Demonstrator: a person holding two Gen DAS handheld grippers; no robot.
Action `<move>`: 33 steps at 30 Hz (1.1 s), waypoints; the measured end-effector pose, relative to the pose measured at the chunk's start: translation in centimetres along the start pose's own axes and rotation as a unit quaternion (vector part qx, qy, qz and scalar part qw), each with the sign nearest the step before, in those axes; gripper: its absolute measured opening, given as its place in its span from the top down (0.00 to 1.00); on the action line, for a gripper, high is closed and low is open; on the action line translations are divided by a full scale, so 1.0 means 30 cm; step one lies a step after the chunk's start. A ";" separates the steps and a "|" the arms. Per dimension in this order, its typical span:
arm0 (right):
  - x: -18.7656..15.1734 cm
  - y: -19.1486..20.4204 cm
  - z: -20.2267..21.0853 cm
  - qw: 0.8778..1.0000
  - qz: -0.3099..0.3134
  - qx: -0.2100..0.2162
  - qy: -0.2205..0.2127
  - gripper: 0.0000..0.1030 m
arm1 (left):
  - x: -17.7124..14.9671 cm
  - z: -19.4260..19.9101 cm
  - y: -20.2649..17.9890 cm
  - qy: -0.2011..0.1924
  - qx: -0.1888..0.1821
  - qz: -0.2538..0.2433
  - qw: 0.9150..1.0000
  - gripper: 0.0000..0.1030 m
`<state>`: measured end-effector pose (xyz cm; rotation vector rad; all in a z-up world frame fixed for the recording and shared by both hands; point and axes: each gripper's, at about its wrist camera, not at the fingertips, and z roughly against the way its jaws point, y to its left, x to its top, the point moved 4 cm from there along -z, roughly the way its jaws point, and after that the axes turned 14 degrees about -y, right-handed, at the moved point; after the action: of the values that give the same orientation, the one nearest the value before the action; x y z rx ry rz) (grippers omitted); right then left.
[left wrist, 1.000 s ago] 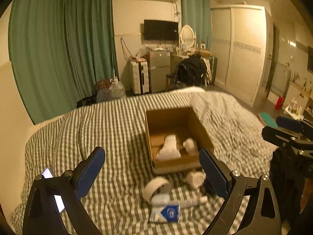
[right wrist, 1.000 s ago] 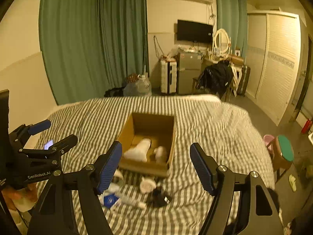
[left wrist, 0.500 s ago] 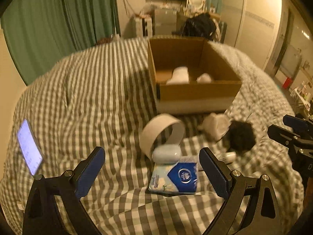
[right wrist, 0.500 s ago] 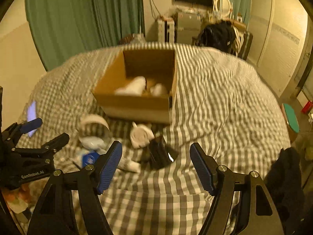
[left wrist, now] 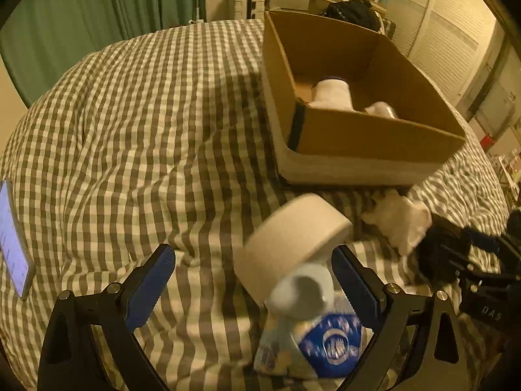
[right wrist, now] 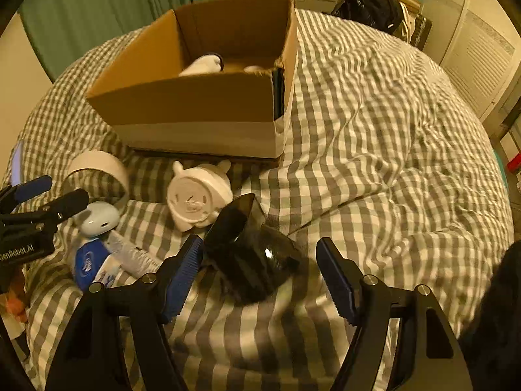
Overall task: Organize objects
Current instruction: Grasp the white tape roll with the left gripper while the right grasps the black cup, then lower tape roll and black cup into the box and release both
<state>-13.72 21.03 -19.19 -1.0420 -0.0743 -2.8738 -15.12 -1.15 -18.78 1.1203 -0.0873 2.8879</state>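
On a checked quilt stands an open cardboard box, with a white bottle and a smaller white item lying inside it. Near the box's front wall the loose things lie in a cluster. In the right wrist view, a white tape roll is at the far left, a white figurine lies face up just in front of the box, and a black glossy jar lies tipped on its side just near of the figurine. The right gripper has its jaws spread wide, empty, with the jar between the blue pads; the left pad looks just beside the jar, though contact is unclear. The left gripper is likewise open and holds nothing; between its pads, in the left wrist view, sit the tape roll, a pale blue earbud case and a blue tissue pack, the case resting on the pack. A lit phone lies on the quilt at the far left, well apart from the rest.
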 end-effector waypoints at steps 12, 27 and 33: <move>-0.015 -0.020 -0.060 1.000 -0.017 0.010 0.018 0.46 | 0.018 -0.066 -0.033 0.016 -0.034 -0.010 0.999 0.62; 0.034 0.005 0.171 0.999 -0.015 -0.005 -0.052 0.46 | 0.113 0.191 -0.019 -0.063 -0.030 -0.019 0.997 0.85; 0.071 0.042 0.306 0.995 -0.007 -0.004 -0.097 0.46 | 0.138 0.332 -0.047 -0.098 -0.040 -0.030 0.994 0.89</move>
<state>-9.37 20.31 -10.76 -1.3238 -0.0821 -2.7781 -11.40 -0.34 -8.59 1.3633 -0.1696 2.6885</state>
